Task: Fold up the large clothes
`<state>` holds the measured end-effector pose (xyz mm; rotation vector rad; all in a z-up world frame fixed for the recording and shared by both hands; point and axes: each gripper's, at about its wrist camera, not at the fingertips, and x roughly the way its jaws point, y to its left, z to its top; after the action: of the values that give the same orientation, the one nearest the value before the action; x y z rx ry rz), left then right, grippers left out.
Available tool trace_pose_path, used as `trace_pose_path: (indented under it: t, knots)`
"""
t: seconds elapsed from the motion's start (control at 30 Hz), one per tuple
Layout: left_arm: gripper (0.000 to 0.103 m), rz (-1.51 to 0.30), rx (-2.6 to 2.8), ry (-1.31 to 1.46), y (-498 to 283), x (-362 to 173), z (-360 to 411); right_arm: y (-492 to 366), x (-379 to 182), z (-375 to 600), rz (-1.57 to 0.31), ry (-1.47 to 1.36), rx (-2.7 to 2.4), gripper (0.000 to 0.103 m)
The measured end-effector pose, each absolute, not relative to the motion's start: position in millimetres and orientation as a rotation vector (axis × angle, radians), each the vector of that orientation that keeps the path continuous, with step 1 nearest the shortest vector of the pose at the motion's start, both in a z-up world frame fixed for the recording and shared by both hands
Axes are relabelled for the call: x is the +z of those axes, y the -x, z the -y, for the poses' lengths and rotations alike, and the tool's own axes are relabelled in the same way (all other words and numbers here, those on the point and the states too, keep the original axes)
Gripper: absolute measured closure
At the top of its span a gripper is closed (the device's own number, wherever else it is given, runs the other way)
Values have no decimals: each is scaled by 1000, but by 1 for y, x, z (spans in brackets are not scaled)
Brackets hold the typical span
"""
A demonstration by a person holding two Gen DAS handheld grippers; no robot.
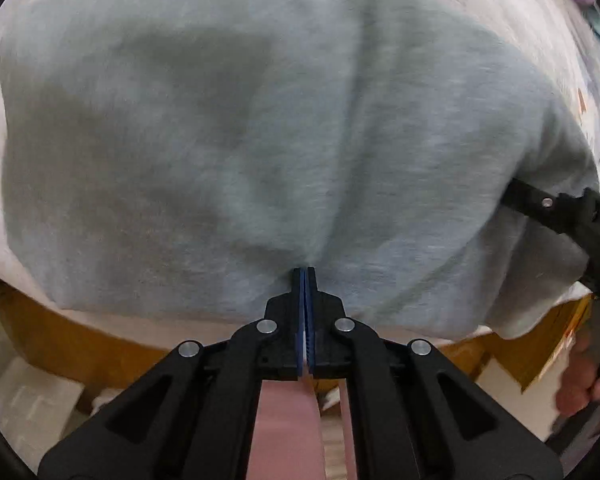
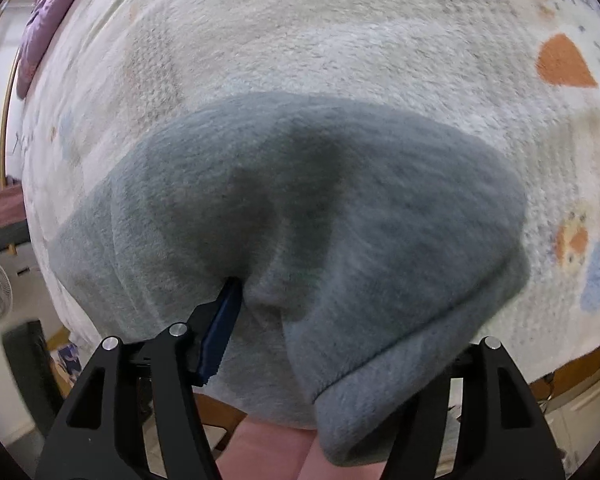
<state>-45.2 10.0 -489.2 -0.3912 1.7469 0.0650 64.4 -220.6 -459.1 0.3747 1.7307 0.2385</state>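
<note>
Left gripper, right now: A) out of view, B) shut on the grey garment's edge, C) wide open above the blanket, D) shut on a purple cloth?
B: the left gripper has its blue pads pressed together on the near edge of the grey garment, which puckers at the tips.

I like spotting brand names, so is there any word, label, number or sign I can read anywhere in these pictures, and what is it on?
None can be read.
Grey garment: no label or print shows.
Patterned blanket: orange and blue shapes only, with no letters that can be read.
Orange box: markings too blurred to read.
</note>
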Motion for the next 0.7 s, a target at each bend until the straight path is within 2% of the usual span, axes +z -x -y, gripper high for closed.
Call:
trace_pose_path:
  t: [0.17, 0.2, 0.23, 0.27, 0.33, 0.43, 0.6, 0.7]
  knots:
    - [100, -1708, 7, 319, 48, -481, -11, -67, -469, 224, -1730, -396, 263, 43]
    - [101, -1699, 23, 326, 47, -473, -8, -67, -468, 224, -1730, -398, 279, 48]
    - [102, -1685, 49, 331, 48, -466, -10, -68, -466, 222, -1725, -393, 314, 62]
    - [103, -1655, 62, 326, 47, -456, -12, -69, -462, 236, -1722, -383, 344, 71]
    - [103, -1623, 73, 303, 47, -447, -10, -71, -453, 236, -1718, -378, 392, 77]
    - [103, -1624, 79, 361, 35, -450, -6, -73, -442, 236, -1720, -378, 448, 79]
    - [101, -1605, 147, 309, 26, -473, 12, -75, -427, 246, -1765, -554, 580, 81]
    - [101, -1591, 171, 301, 25, -475, 20, -71, -408, 232, -1769, -537, 634, 81]
